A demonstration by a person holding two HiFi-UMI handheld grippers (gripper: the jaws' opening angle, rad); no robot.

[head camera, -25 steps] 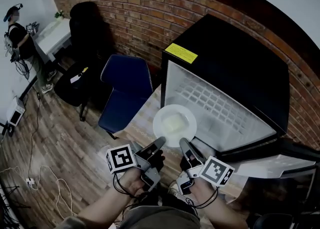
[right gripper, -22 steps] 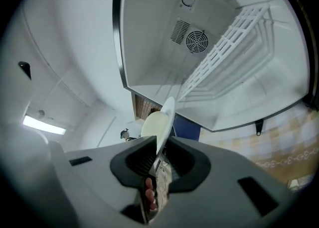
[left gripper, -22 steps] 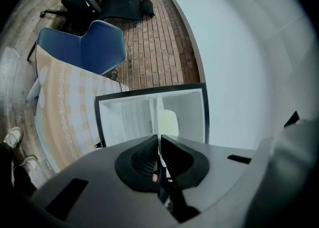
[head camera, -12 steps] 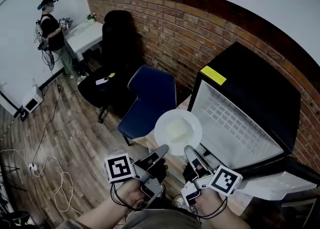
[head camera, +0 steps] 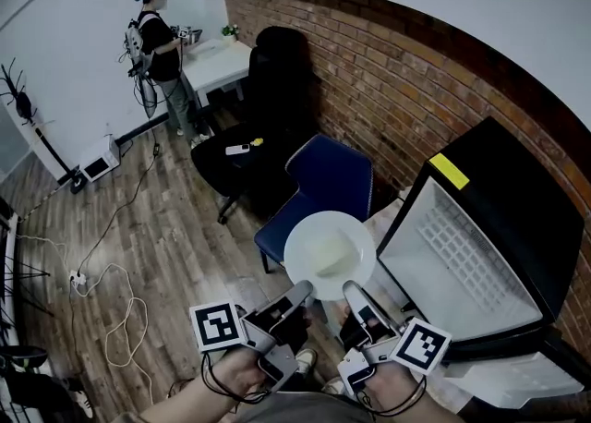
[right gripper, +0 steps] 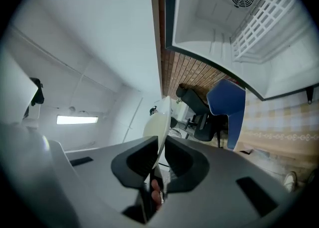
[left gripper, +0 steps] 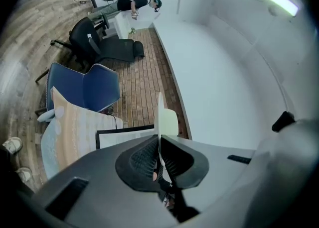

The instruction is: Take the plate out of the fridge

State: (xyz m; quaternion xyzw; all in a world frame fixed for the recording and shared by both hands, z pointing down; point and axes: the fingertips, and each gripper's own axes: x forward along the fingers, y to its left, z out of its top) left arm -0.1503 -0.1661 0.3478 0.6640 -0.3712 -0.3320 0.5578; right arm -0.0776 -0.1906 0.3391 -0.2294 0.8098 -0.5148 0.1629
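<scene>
A round white plate [head camera: 330,253] hangs in the air in front of the open fridge [head camera: 462,269], outside its white cavity. My left gripper [head camera: 301,294] is shut on the plate's near left rim. My right gripper [head camera: 353,290] holds the near right rim; its jaws have just been closing, with the rim between the pads. In the left gripper view the plate [left gripper: 160,115] stands edge-on between the jaws of the left gripper [left gripper: 159,152]. In the right gripper view the plate [right gripper: 156,125] rises from between the jaws of the right gripper [right gripper: 158,158], with the fridge interior [right gripper: 219,28] behind it.
A blue chair [head camera: 329,181] stands just beyond the plate, a black office chair [head camera: 268,98] behind it by the brick wall [head camera: 397,70]. A person [head camera: 155,38] stands at a white table [head camera: 217,59] far off. Cables lie on the wood floor [head camera: 120,320].
Both grippers have carried the plate up and away from the fridge mouth. It was in front of the cavity and now hangs to its left, over the blue chair's edge.
</scene>
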